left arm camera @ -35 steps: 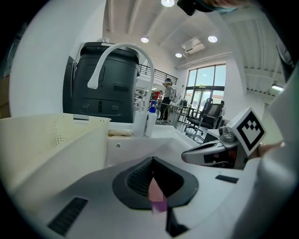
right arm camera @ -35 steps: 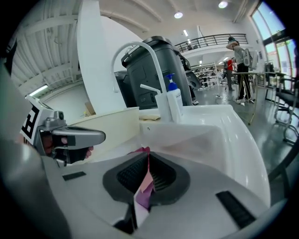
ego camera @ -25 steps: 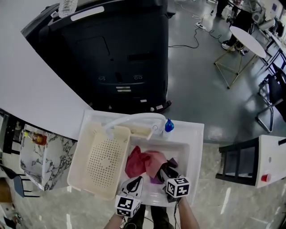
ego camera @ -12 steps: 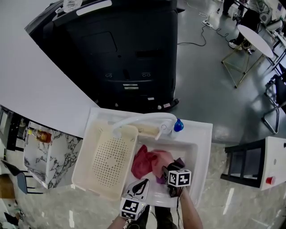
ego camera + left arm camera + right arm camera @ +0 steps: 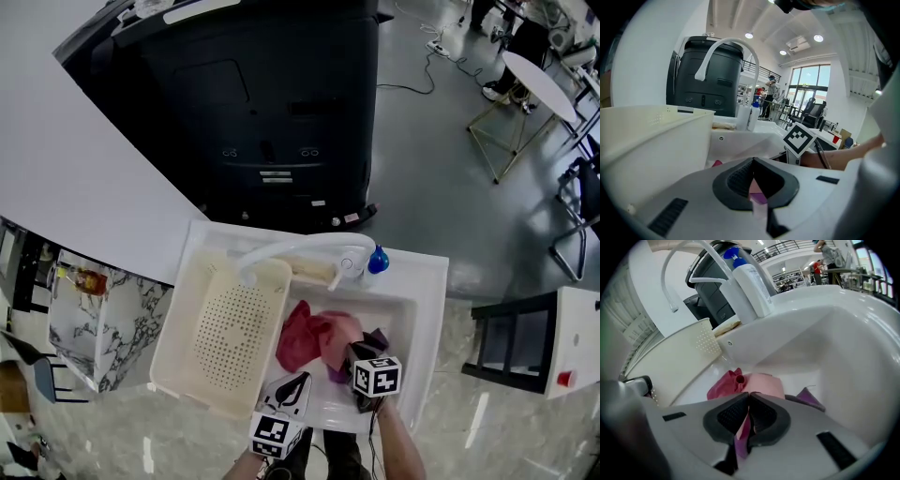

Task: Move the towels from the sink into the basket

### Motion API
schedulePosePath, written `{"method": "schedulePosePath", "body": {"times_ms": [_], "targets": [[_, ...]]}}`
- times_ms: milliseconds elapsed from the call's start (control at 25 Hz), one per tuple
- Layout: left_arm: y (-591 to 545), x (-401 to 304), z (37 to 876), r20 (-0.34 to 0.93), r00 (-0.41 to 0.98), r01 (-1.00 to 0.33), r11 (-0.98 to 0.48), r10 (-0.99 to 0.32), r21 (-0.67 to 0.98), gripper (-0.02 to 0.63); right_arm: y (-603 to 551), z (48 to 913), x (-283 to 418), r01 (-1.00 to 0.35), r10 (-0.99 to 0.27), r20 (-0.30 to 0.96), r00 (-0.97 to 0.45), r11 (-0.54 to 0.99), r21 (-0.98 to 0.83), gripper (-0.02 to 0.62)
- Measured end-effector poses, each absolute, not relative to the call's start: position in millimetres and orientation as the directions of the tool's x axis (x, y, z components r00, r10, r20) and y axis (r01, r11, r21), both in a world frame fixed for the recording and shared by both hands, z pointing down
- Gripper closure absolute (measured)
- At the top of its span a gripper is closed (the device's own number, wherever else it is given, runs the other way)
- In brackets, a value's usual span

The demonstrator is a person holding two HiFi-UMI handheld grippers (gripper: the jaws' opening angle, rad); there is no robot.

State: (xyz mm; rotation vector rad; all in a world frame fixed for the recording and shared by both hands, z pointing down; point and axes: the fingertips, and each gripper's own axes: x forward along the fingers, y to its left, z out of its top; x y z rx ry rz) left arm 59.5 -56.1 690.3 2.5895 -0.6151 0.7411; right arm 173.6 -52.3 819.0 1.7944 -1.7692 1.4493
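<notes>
My right hand-held gripper (image 5: 350,355) has just clamped onto the pink towel (image 5: 338,328) in the sink (image 5: 424,281), lower centre. I'd lift to the basket (image 5: 178,328) next. Left hand-held gripper (image 5: 297,379) idles, jaws together.

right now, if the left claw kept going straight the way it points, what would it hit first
Probably the crumpled dark red cloth towel in the white sink basin: the left claw points down and forward at its near edge. Depth is unclear, so the basin floor might come first.

Left gripper's (image 5: 751,164) fingers meet; right gripper's (image 5: 748,397) fingers have just closed.
</notes>
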Motion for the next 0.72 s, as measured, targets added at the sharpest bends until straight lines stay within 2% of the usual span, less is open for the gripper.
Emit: {"method": "schedulePosePath", "body": {"times_ms": [360, 720], "targets": [[-52, 54, 681, 0.554, 0.767, -0.507, -0.836, -0.325, 0.211, 0.600, -58, 790, 175, -0.869, -0.715, 0.672, -0.195, -0.191, -0.456, 0.566], [-46, 48, 651, 0.521, 0.774, -0.519, -0.832, -0.361, 0.195, 0.600, -49, 734, 186, -0.934, -0.777, 0.619, -0.119, -0.125, -0.336, 0.566]]}}
